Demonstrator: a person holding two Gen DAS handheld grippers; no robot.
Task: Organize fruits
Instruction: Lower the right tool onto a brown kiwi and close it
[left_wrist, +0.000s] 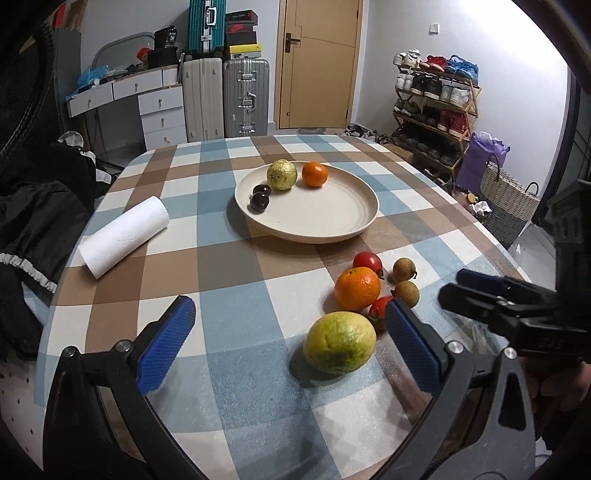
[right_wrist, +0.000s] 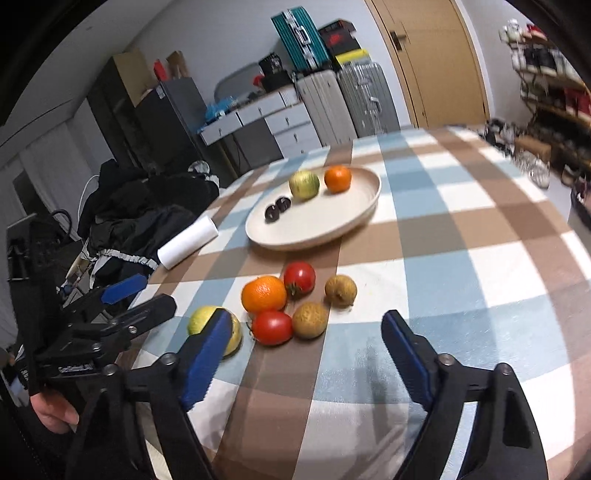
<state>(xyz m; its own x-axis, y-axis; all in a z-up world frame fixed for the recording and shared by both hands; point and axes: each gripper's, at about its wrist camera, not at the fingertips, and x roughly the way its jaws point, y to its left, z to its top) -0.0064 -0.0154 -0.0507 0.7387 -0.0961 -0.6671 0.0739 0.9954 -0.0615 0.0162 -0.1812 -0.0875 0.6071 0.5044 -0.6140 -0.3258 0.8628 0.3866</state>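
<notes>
On the checked tablecloth a yellow-green fruit (left_wrist: 340, 341) lies between the blue pads of my open left gripper (left_wrist: 291, 325), close to the right-hand pad; neither pad presses it. Just beyond sit an orange (left_wrist: 357, 288), two tomatoes (left_wrist: 367, 261) and two brown longans (left_wrist: 403, 269). My right gripper (right_wrist: 306, 343) stands open low over the cloth, just short of the near tomato (right_wrist: 272, 326) and near longan (right_wrist: 310, 319), with nothing between its pads. A cream plate (left_wrist: 306, 236) farther back holds a greenish round fruit (left_wrist: 282, 174), an orange (left_wrist: 314, 174) and two dark fruits (left_wrist: 261, 197).
A white paper roll (left_wrist: 123, 236) lies left of the plate near the table's edge. Dark clothing (left_wrist: 37, 221) is piled off the left side. Suitcases, drawers, a door and a shoe rack (left_wrist: 436, 99) stand beyond the table.
</notes>
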